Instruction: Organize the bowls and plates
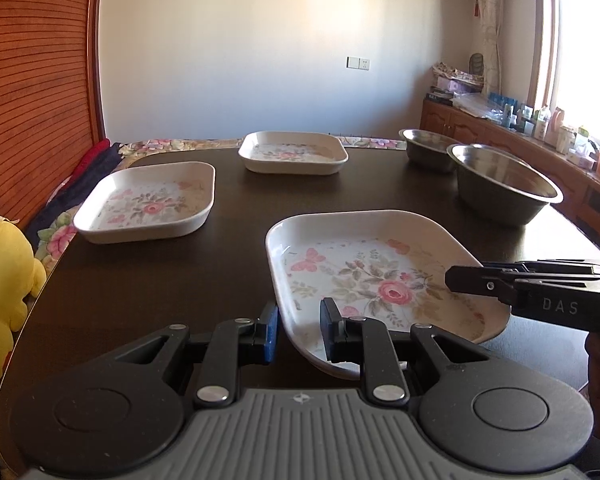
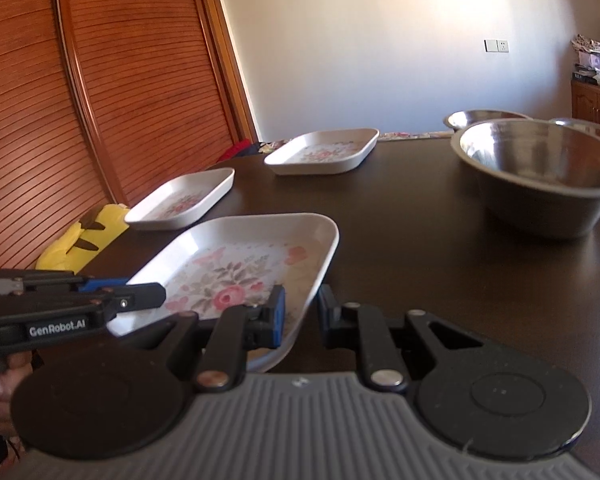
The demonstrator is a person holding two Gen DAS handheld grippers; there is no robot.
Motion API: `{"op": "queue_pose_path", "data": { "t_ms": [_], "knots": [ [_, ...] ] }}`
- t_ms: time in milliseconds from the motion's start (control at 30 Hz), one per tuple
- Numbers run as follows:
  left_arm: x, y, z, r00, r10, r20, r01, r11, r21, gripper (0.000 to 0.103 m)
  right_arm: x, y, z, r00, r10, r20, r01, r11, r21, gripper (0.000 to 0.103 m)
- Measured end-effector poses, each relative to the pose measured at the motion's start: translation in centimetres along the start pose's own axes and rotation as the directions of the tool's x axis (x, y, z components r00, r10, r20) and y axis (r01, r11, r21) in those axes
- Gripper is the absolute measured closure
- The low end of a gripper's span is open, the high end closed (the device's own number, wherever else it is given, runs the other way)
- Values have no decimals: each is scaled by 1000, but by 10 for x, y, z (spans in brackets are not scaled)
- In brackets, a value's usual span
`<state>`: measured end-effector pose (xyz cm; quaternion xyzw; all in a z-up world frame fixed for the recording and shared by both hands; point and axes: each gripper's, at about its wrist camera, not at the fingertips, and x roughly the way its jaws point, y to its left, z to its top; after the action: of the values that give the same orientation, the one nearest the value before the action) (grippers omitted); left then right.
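The near floral plate [image 1: 380,264] [image 2: 240,256] is held at two opposite sides. My left gripper [image 1: 299,332] [image 2: 140,294] is shut on its left rim, one finger inside the plate and one outside. On the plate's right rim my right gripper [image 2: 302,316] [image 1: 460,278] is shut the same way. A second floral plate [image 1: 152,204] [image 2: 180,200] lies at the table's left. The third one [image 1: 292,152] [image 2: 324,152] sits at the far middle. Two steel bowls stand on the right, a near bowl [image 1: 504,184] [image 2: 540,168] and a far bowl [image 1: 424,144] [image 2: 476,118].
The dark table [image 1: 180,280] has bare surface between the plates and the bowls. A yellow plush toy [image 1: 4,272] [image 2: 84,240] sits off the left edge by a wooden slatted door [image 1: 32,80]. A cluttered sideboard [image 1: 540,128] runs along the right wall.
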<state>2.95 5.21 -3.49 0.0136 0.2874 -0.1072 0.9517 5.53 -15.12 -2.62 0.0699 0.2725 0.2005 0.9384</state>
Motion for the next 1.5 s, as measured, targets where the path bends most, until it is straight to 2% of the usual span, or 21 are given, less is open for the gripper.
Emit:
{"op": "queue_pose_path", "data": {
  "t_ms": [633, 867, 933, 1067, 1167, 1267, 1333, 1400, 1500],
  "knots": [
    [4, 2, -7, 1000, 12, -21, -12, 1000, 0, 79, -2, 7, -10, 1000, -10, -8, 10, 1000, -23, 84],
    [3, 3, -8, 1000, 21, -17, -21, 1000, -9, 77, -8, 5, -9, 1000, -21, 21, 21, 1000, -16, 82],
    [2, 5, -8, 999, 27, -17, -28, 999, -16, 69, -13, 2, -7, 999, -26, 47, 26, 1000, -8, 82],
    [-4, 10, -5, 999, 40, 0, -40, 999, -24, 62, -19, -5, 0, 996, -39, 75, 39, 999, 2, 80],
    [-8, 13, 0, 999, 49, 14, -49, 998, -25, 55, -23, -9, 5, 994, -48, 95, 48, 999, 6, 72],
    [-11, 15, 5, 998, 60, 24, -60, 998, -22, 40, -25, -9, 10, 993, -56, 107, 57, 998, -8, 72],
    [-12, 17, 8, 997, 76, 33, -75, 997, -20, 21, -26, -8, 14, 992, -57, 113, 60, 998, -21, 72],
    [-14, 19, 11, 994, 95, 45, -94, 995, -22, 9, -27, -6, 17, 991, -58, 118, 62, 998, -30, 70],
    [-16, 21, 13, 994, 104, 44, -103, 994, -24, 0, -27, -5, 19, 991, -55, 123, 60, 998, -37, 65]
  ]
}}
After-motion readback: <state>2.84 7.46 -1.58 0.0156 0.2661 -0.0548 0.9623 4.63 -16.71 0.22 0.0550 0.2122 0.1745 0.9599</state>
